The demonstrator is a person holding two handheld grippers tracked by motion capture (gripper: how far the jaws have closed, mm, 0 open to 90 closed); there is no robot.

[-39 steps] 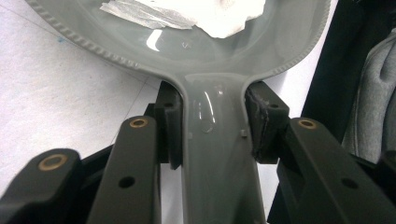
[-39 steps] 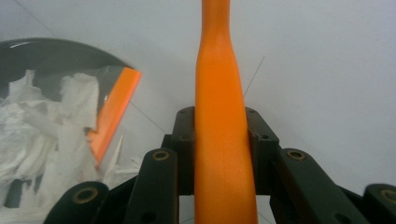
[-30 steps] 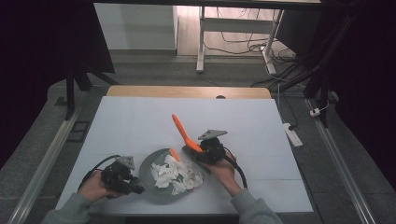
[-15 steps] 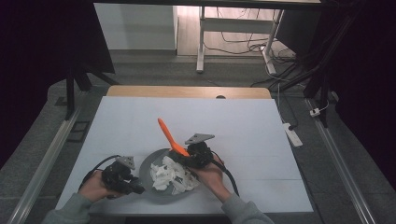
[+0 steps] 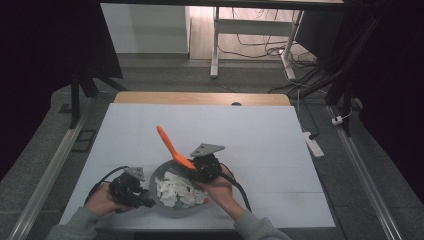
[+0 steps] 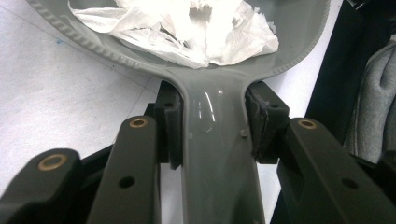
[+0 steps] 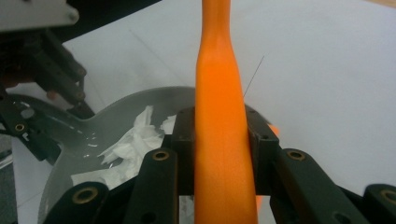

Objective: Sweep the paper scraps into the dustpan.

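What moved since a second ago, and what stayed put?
The right tool, shut on the orange spatula, slid leftward across the table and now sits over the grey pan's far rim, above the white paper scraps. Nothing was grabbed or dropped. The left tool kept its grip on the pan's handle, and the pan and paper stayed in place.

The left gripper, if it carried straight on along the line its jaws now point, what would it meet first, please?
The left gripper is clamped on the grey pan's handle and points along it into the bowl, so it would probably meet the heap of crumpled white paper first; depth is hard to judge.
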